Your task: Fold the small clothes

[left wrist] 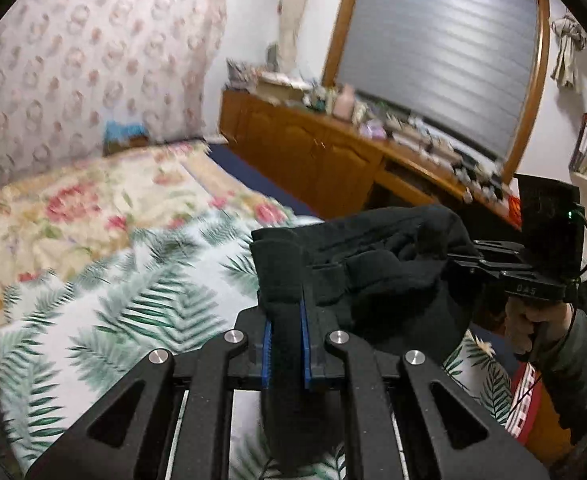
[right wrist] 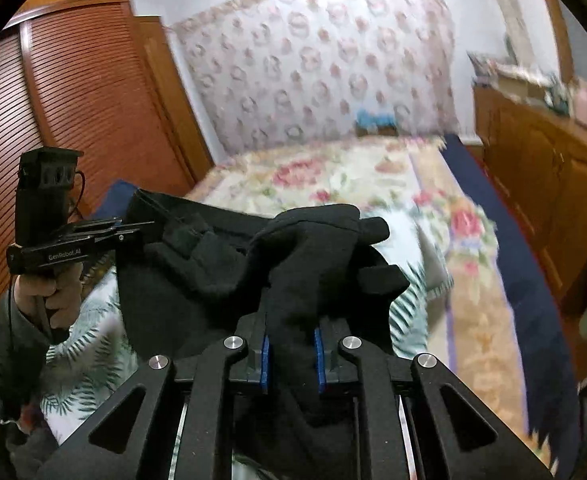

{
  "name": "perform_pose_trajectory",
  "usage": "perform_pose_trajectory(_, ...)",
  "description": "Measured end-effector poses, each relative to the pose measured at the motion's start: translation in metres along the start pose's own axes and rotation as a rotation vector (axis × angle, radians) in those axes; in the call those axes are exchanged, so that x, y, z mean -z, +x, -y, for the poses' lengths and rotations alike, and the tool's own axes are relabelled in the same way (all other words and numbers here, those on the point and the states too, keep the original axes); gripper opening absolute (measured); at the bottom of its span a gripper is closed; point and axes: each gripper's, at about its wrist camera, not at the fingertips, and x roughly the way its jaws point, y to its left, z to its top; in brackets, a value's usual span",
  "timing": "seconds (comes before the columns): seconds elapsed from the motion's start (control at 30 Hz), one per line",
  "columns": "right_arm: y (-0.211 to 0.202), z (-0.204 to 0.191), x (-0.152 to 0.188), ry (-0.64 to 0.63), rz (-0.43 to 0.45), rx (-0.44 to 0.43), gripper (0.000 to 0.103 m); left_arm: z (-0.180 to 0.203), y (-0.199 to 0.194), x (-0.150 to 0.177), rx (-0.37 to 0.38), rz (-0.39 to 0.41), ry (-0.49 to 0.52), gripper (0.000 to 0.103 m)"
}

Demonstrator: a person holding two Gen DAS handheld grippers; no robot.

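Blue pads line the jaws of the left gripper, and they are pressed onto a fold of the black garment, which bunches over the finger ends and trails down between the black arms of the tool. The right gripper pinches the same dark cloth between its own blue pads; the fabric mounds up above its fingers and ends in stubby, finger-like tabs on the right side. No earlier view is given, so only the clamped grip can be told.

Between the two tools the garment hangs as a slack span, lifted off the bed. In the left wrist view the right gripper shows at the far right, side on, held by a hand in a dark sleeve. In the right wrist view the left gripper appears at the left, lettered on its side, gripped by the other hand.

Under the cloth lies a white sheet with green fern leaves; farther off is a floral bedspread in cream and pink. Behind the bed rises a rose-patterned headboard cover. A wooden dresser crowded with small items stands along the right, beneath a wood-framed window with a grey blind. Louvred wooden doors fill the far left of the right wrist view.
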Motion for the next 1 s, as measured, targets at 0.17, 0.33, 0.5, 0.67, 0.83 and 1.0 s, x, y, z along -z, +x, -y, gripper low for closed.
perform_pose_trajectory(0.17,0.002,-0.042,-0.028,-0.121,0.055,-0.043,0.014,-0.026,-0.057,-0.004,-0.089,0.100,-0.032,0.012)
perform_pose_trajectory(0.33,0.024,-0.085,-0.060,-0.234,0.082,-0.113,0.014,-0.057,-0.121,0.002,-0.226,0.187,-0.055,0.012)
perform_pose_trajectory(0.5,0.057,-0.128,-0.096,-0.353,0.095,-0.175,0.013,-0.086,-0.173,0.013,-0.346,0.243,-0.096,0.012)
perform_pose_trajectory(0.67,0.096,-0.162,-0.128,-0.446,0.090,-0.259,0.013,-0.107,-0.212,0.027,-0.439,0.289,-0.139,0.012)
perform_pose_trajectory(0.83,0.151,-0.180,-0.168,-0.556,0.045,-0.342,0.013,-0.140,-0.238,0.057,-0.537,0.306,-0.234,0.012)
perform_pose_trajectory(1.0,0.213,-0.230,-0.193,-0.692,-0.022,-0.390,0.013,-0.170,-0.247,0.100,-0.652,0.295,-0.339,0.012)
